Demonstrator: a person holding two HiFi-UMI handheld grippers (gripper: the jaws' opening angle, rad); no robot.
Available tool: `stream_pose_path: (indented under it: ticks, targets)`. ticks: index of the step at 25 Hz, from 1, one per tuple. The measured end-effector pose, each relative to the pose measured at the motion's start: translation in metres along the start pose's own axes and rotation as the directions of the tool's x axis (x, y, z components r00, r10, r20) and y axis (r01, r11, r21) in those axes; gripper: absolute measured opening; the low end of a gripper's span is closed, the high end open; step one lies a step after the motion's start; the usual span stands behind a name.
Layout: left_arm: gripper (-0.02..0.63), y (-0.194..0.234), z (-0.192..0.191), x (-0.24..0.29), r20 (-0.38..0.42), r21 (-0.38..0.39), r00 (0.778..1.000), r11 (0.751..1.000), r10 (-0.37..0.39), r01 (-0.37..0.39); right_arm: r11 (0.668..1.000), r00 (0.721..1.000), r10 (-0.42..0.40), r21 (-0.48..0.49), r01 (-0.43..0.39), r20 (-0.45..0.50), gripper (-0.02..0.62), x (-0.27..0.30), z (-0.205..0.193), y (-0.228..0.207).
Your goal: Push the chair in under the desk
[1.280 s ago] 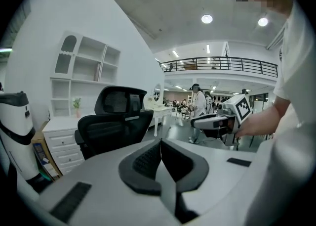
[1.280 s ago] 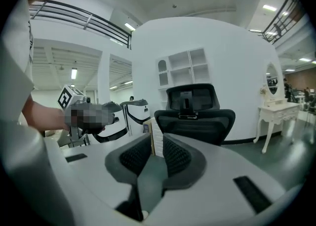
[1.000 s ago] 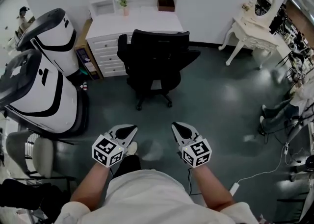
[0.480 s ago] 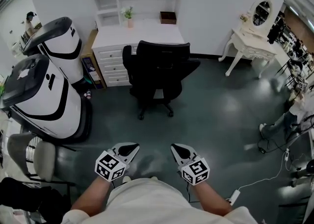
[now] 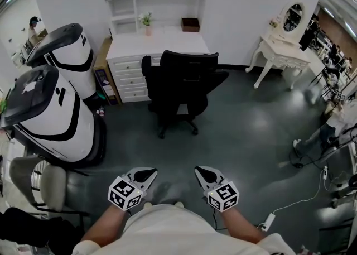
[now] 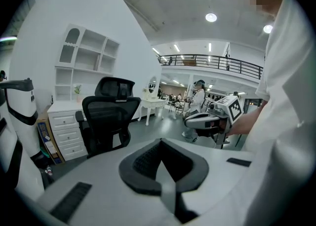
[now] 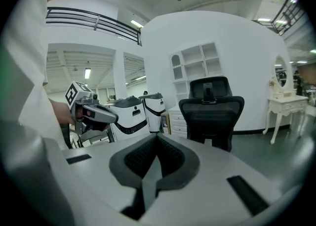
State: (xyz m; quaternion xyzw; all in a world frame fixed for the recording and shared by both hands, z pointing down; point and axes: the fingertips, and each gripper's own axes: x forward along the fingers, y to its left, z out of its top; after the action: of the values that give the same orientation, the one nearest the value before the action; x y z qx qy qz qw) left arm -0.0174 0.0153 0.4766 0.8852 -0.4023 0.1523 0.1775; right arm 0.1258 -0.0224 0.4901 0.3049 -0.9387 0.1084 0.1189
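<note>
A black mesh office chair [image 5: 181, 89] stands on the grey floor in front of the white desk [image 5: 159, 42], its back turned toward me. It also shows in the left gripper view [image 6: 111, 121] and in the right gripper view [image 7: 212, 113]. My left gripper [image 5: 146, 174] and right gripper [image 5: 203, 173] are held side by side close to my body, well short of the chair and touching nothing. Both are shut and empty, the left gripper [image 6: 160, 170] and the right gripper [image 7: 155, 163] showing their pads together.
Two big white-and-black machines [image 5: 53, 111] stand at the left beside the desk's drawers [image 5: 129, 78]. A white vanity table with a mirror [image 5: 281, 53] is at the right. A person [image 5: 334, 128] stands at the far right. A white cable and power strip [image 5: 268, 217] lie on the floor.
Both grippers have dropped lower in the head view, nearer my body. The view has shifted a little, and the chair keeps its place before the desk.
</note>
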Motion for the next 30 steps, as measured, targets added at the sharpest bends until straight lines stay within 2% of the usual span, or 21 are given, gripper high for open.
stream_pose_path:
  ticks: [6, 18, 30]
  targets:
    - [-0.003, 0.007, 0.001, -0.011, 0.015, 0.002, 1.0, 1.0, -0.02, 0.02, 1.0, 1.0, 0.004, -0.01, -0.004, -0.005, 0.005, 0.006, 0.007, 0.018]
    - [-0.003, 0.016, -0.015, -0.03, 0.032, -0.04, 0.999, 0.999, -0.036, 0.037, 1.0, 1.0, -0.005, -0.014, 0.004, -0.024, 0.005, 0.011, 0.006, 0.041]
    - [-0.003, 0.021, -0.029, -0.04, 0.016, -0.034, 0.998, 0.998, -0.054, 0.054, 1.0, 0.999, 0.002, -0.029, -0.003, -0.035, 0.005, 0.018, 0.004, 0.061]
